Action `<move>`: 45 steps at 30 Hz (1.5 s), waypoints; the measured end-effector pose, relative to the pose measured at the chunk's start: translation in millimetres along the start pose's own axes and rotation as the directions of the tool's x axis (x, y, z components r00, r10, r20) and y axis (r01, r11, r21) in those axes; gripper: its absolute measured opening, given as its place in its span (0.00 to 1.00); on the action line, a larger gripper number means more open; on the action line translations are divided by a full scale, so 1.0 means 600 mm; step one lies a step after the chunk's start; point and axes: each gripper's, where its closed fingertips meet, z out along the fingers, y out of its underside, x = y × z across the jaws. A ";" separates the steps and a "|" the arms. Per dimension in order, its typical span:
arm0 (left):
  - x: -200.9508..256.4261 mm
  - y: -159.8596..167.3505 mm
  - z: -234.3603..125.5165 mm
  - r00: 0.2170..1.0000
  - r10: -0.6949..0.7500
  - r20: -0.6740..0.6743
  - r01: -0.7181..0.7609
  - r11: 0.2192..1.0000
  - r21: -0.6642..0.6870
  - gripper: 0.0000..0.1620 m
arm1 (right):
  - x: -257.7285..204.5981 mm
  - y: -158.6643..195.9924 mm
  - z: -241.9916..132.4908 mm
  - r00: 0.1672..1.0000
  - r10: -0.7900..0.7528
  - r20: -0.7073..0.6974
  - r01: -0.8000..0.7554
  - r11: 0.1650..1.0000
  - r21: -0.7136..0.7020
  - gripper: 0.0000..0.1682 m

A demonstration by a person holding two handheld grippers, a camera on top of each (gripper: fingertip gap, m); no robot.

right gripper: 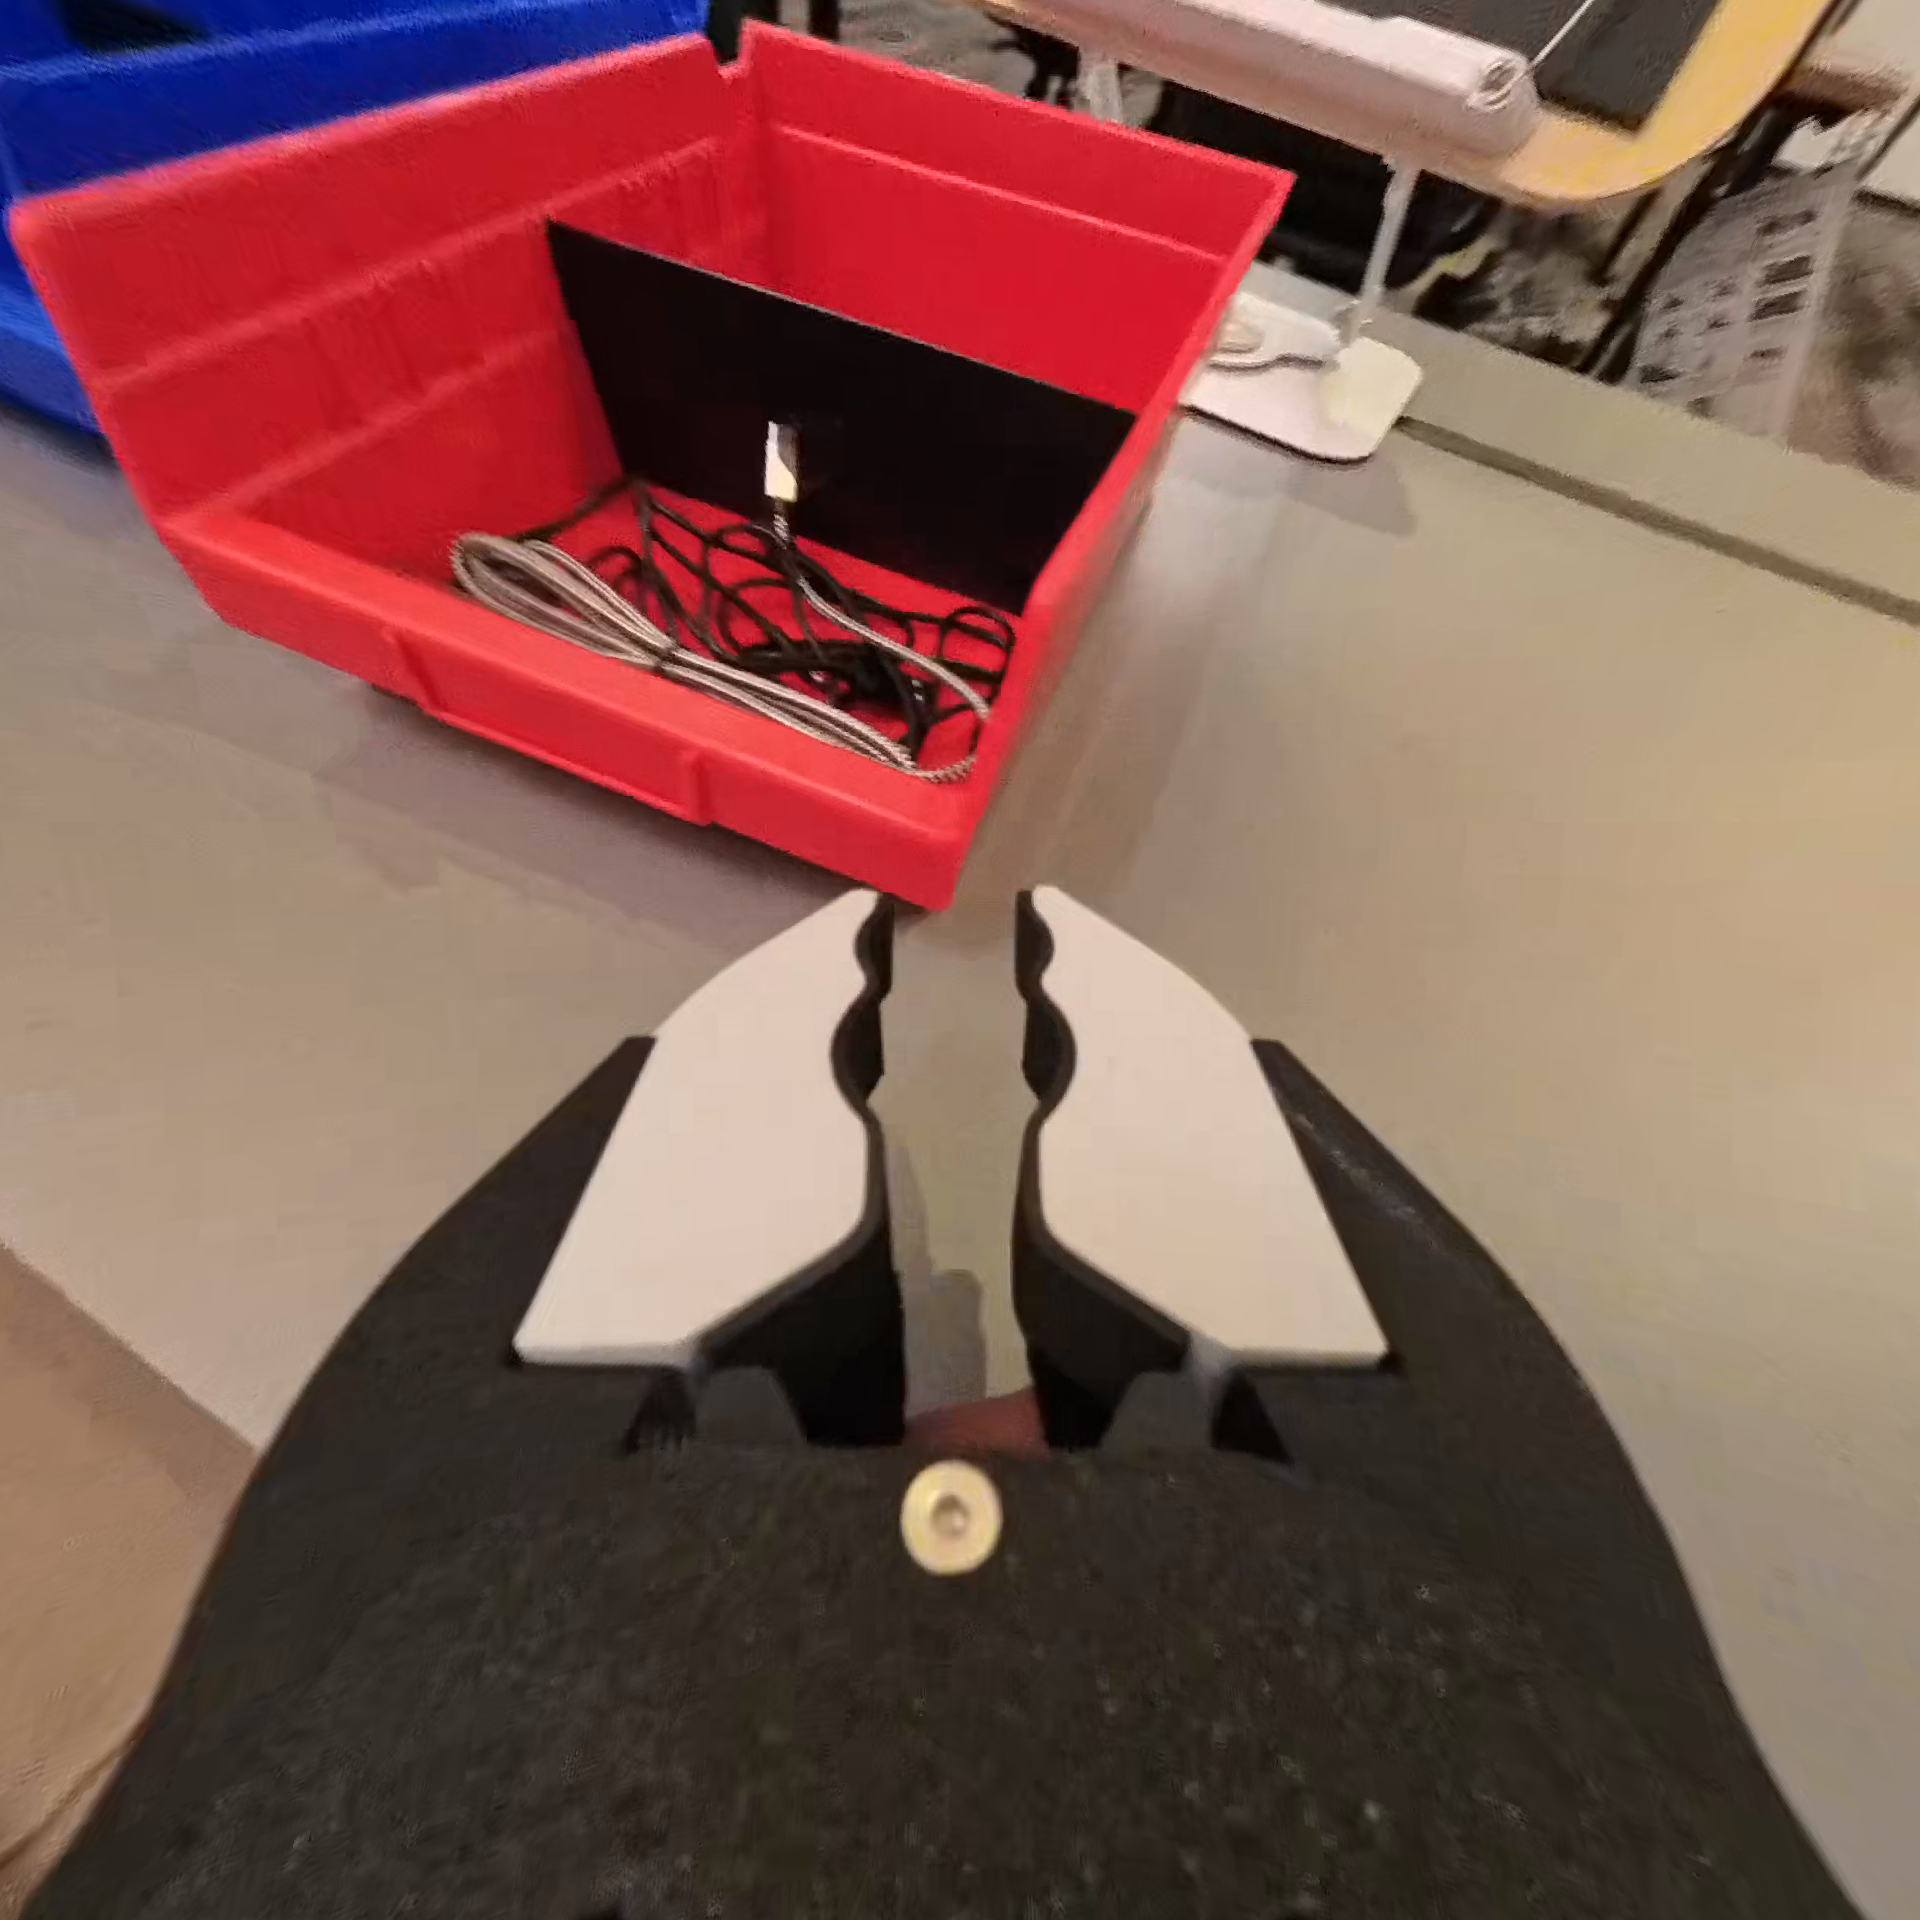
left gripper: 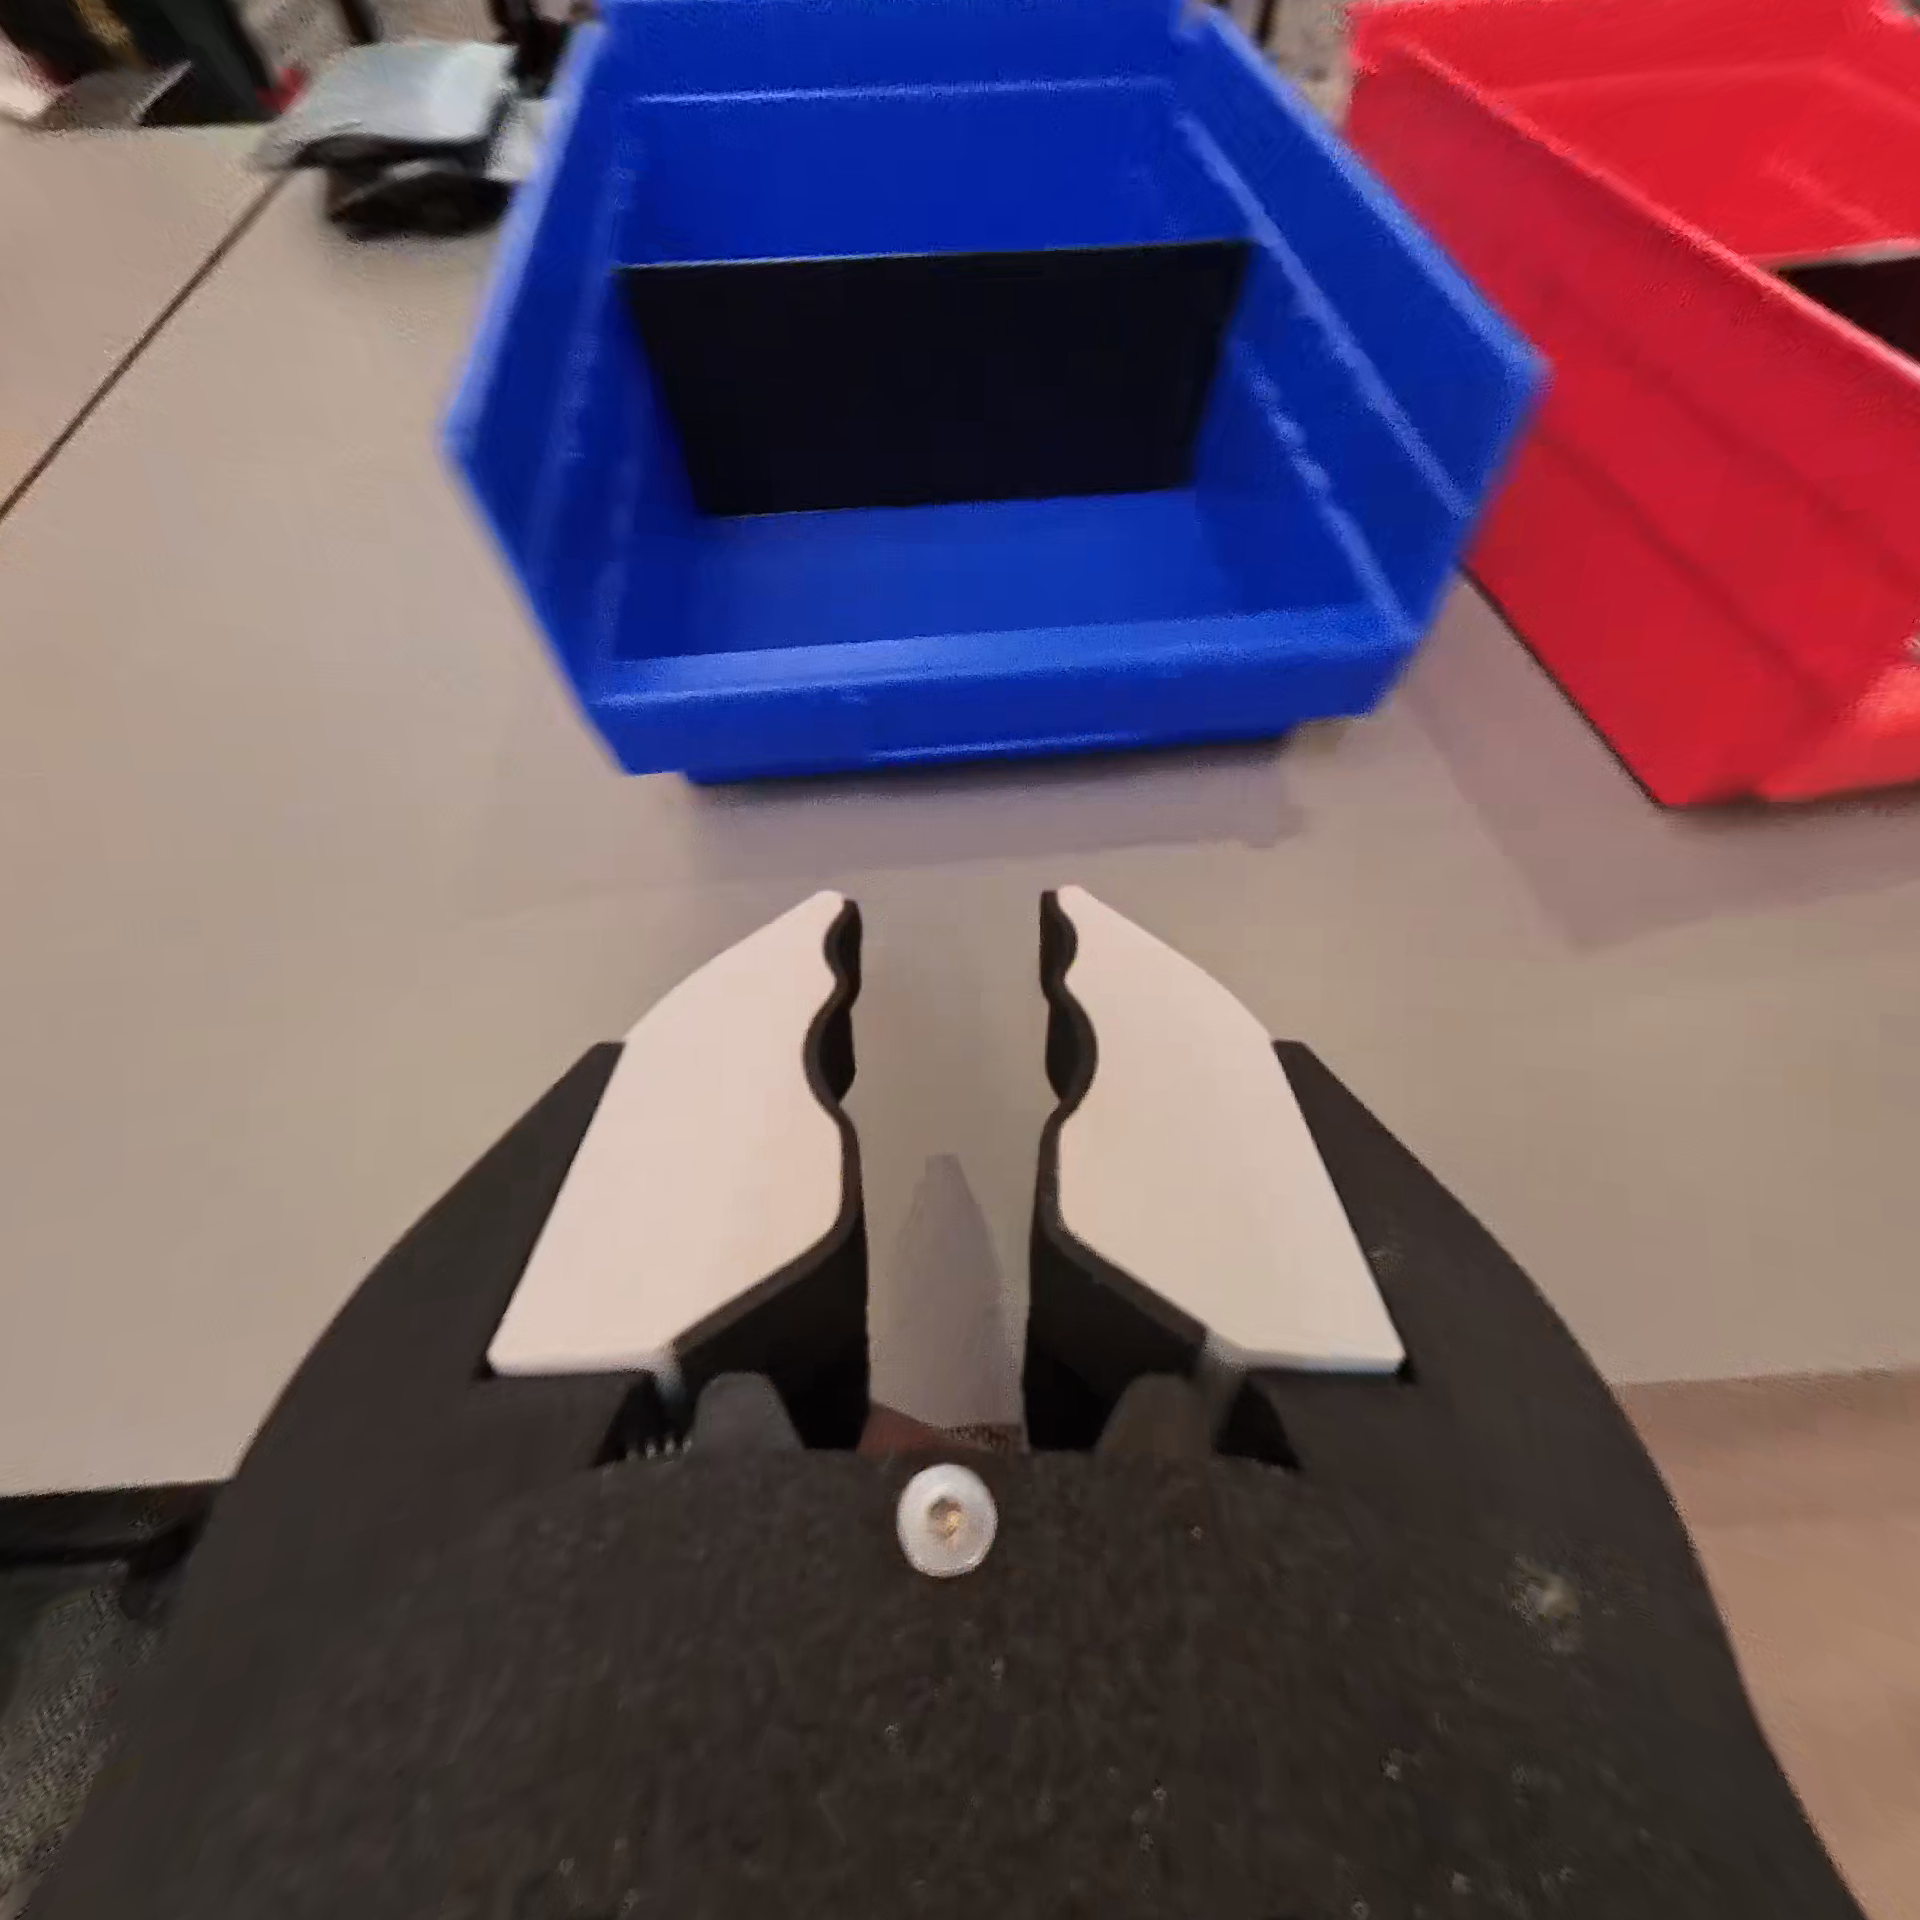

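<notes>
Hovering empty over the grey table (left gripper: 260,831), the left gripper (left gripper: 951,914) stands parted before the bare blue bin (left gripper: 935,707), the right gripper (right gripper: 956,914) parted beside the red bin (right gripper: 571,717) holding tangled cables (right gripper: 790,634)

Two bins (left gripper: 935,665) (right gripper: 582,727) sit side by side on a table (left gripper: 260,831); cables (right gripper: 748,634) lie in the right one.

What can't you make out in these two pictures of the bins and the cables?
- Blue bin, left wrist view: the space behind its black divider is hidden.
- Red bin, right wrist view: the same, behind its divider.
- Cables: tangled and blurred, count unclear.
- Red bin, left wrist view: cut off by the right edge.
</notes>
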 end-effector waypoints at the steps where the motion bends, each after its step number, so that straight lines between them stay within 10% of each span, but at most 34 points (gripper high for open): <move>1: -0.027 -0.005 0.005 0.999 -0.019 0.033 0.019 1.000 0.014 0.21 | -0.009 -0.003 0.006 0.999 0.028 0.033 -0.028 1.000 -0.002 0.13; 10: -0.160 -0.090 0.125 0.988 -0.105 0.118 0.101 0.994 0.032 0.37 | -0.026 -0.020 0.003 0.977 -0.211 -0.024 0.212 0.975 0.061 0.12; 14: -0.132 -0.097 0.170 0.985 -0.159 -0.064 0.155 0.986 -0.063 0.04 | -0.069 -0.013 0.008 0.983 -0.168 0.076 0.164 0.985 0.045 0.11; 16: -0.128 -0.079 0.173 0.992 -0.114 -0.049 0.109 0.990 -0.092 0.03 | -0.112 -0.003 0.011 0.977 -0.110 0.182 0.112 0.994 0.000 0.12; 22: -0.096 -0.035 0.093 1.000 -0.007 0.012 0.008 0.991 -0.130 0.03 | -0.278 -0.029 0.021 0.908 -0.059 0.415 0.075 0.997 -0.021 0.21; 29: -0.052 0.019 -0.013 0.999 0.016 0.050 -0.008 0.990 -0.141 0.03 | -0.375 -0.123 0.108 0.974 0.064 0.219 -0.068 0.998 0.011 0.37; 36: -0.031 0.040 -0.070 0.994 0.016 0.108 -0.006 0.996 -0.094 0.03 | -0.391 -0.114 0.143 0.992 0.108 0.069 -0.099 0.987 -0.123 0.03; 45: 0.032 -0.133 -0.163 0.969 0.107 0.223 -0.151 0.970 0.191 0.03 | -0.315 -0.268 0.039 0.999 -0.041 -0.027 0.045 0.983 0.177 0.04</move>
